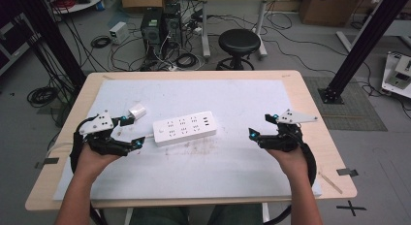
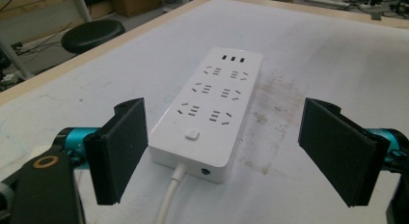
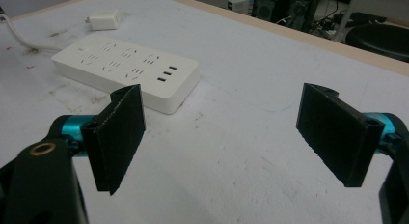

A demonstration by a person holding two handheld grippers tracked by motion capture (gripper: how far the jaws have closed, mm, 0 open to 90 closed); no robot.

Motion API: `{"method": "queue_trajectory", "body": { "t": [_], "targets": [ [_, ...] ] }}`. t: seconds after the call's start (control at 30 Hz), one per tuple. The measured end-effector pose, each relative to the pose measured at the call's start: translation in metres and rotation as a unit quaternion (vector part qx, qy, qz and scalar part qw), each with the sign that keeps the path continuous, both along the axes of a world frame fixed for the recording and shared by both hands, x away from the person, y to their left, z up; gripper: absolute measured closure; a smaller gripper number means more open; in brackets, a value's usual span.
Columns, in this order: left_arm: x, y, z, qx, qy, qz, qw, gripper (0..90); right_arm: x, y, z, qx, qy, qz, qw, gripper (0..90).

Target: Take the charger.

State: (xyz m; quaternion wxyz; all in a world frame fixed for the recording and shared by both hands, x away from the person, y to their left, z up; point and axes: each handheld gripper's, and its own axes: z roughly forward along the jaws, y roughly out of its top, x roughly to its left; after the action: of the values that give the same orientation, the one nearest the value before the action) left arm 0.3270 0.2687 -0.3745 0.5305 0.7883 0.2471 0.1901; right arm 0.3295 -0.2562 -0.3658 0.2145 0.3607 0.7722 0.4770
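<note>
1. Power strip (image 1: 184,128) lies flat at the middle of the high view on the white sheet (image 1: 203,171) covering the table (image 1: 310,113), its cord (image 2: 170,195) running toward the left gripper (image 1: 128,131).
2. Left gripper stands wide open, empty, its jaws framing the strip's cord end; closing there could pinch the cord or press the switch (image 2: 192,134).
3. Right gripper (image 1: 260,125), also open and empty, sits well apart at right of frame.
4. White charger plug (image 1: 137,111) rests just beside the left gripper's upper jaw; a careless sweep could knock it away.
5. Smooth casing may skid on the sheet.
</note>
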Motion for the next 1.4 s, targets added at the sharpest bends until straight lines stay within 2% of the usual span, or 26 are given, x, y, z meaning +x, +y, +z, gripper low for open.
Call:
{"method": "queue_trajectory", "body": {
  "t": [0.13, 0.27, 0.3, 0.33, 0.37, 0.4, 0.43, 0.57, 0.6, 0.67, 0.73, 0.77, 0.8, 0.9, 0.93, 1.0, 1.17, 1.23, 1.27, 1.3, 1.4],
  "targets": [
    [0.004, 0.003, 0.001, -0.006, 0.003, 0.009, 0.9999, 17.7, -0.002, 0.001, 0.002, 0.002, 0.004, -0.001, 1.0000, 17.7],
    [0.019, 0.005, 0.006, 0.007, 0.007, 0.021, 0.9997, 17.7, -0.004, 0.000, 0.004, 0.003, 0.005, -0.002, 1.0000, 17.7],
    [0.030, 0.007, 0.009, 0.013, 0.005, 0.032, 0.9994, 17.7, -0.005, 0.000, 0.004, 0.001, 0.005, -0.003, 1.0000, 17.7],
    [0.030, 0.007, 0.009, 0.013, 0.005, 0.032, 0.9994, 17.7, -0.005, 0.000, 0.004, -0.001, 0.003, -0.001, 1.0000, 17.7],
    [0.036, 0.007, 0.010, 0.016, 0.006, 0.038, 0.9992, 17.7, -0.005, 0.000, 0.004, -0.002, 0.002, 0.000, 1.0000, 17.8],
    [0.049, 0.010, 0.012, 0.028, 0.005, 0.046, 0.9985, 17.6, -0.006, 0.001, 0.003, -0.002, 0.002, -0.002, 1.0000, 17.7],
    [0.049, 0.010, 0.012, 0.028, 0.005, 0.046, 0.9985, 17.7, -0.006, 0.001, 0.003, -0.003, 0.003, 0.000, 1.0000, 17.7],
    [0.082, 0.015, 0.015, 0.030, 0.021, 0.068, 0.9970, 17.7, -0.008, 0.002, 0.001, -0.001, 0.008, -0.003, 1.0000, 17.8],
    [0.082, 0.015, 0.015, 0.030, 0.021, 0.068, 0.9970, 17.7, -0.008, 0.002, 0.000, -0.005, 0.004, -0.002, 1.0000, 17.7],
    [0.094, 0.017, 0.015, 0.034, 0.029, 0.076, 0.9961, 17.7, -0.008, 0.002, 0.000, -0.005, 0.008, -0.002, 1.0000, 17.7],
    [0.102, 0.018, 0.014, 0.028, 0.027, 0.081, 0.9960, 17.7, -0.009, 0.002, -0.001, -0.004, 0.010, -0.003, 0.9999, 17.7],
    [0.112, 0.019, 0.011, 0.043, 0.037, 0.089, 0.9944, 17.7, -0.008, 0.002, -0.001, -0.001, 0.011, -0.003, 0.9999, 17.7],
    [0.112, 0.019, 0.011, 0.043, 0.037, 0.089, 0.9944, 17.6, -0.008, 0.002, -0.001, -0.001, 0.011, -0.003, 0.9999, 17.7],
    [0.125, 0.021, 0.005, 0.059, 0.049, 0.094, 0.9926, 17.7, -0.008, 0.002, -0.001, -0.002, 0.012, -0.003, 0.9999, 17.7],
    [0.134, 0.023, -0.003, 0.059, 0.056, 0.101, 0.9916, 17.7, -0.008, 0.003, -0.002, -0.003, 0.010, -0.002, 0.9999, 17.7],
    [0.138, 0.024, -0.007, 0.059, 0.063, 0.101, 0.9911, 17.7, -0.008, 0.004, -0.002, -0.001, 0.011, -0.001, 0.9999, 17.7],
    [0.150, 0.028, -0.028, 0.070, 0.094, 0.118, 0.9860, 17.7, -0.010, 0.006, -0.005, -0.002, 0.014, -0.002, 0.9999, 17.7],
    [0.152, 0.029, -0.033, 0.071, 0.097, 0.116, 0.9859, 17.6, -0.010, 0.007, -0.005, -0.002, 0.017, -0.003, 0.9998, 17.7],
    [0.153, 0.030, -0.036, 0.075, 0.101, 0.117, 0.9851, 17.6, -0.010, 0.007, -0.005, -0.002, 0.017, -0.003, 0.9998, 17.7],
    [0.155, 0.031, -0.043, 0.080, 0.116, 0.114, 0.9835, 17.6, -0.010, 0.007, -0.005, -0.003, 0.016, -0.003, 0.9999, 17.7],
    [0.156, 0.032, -0.048, 0.090, 0.122, 0.112, 0.9820, 17.6, -0.010, 0.008, -0.006, -0.003, 0.019, -0.005, 0.9998, 17.7]
  ]
}}
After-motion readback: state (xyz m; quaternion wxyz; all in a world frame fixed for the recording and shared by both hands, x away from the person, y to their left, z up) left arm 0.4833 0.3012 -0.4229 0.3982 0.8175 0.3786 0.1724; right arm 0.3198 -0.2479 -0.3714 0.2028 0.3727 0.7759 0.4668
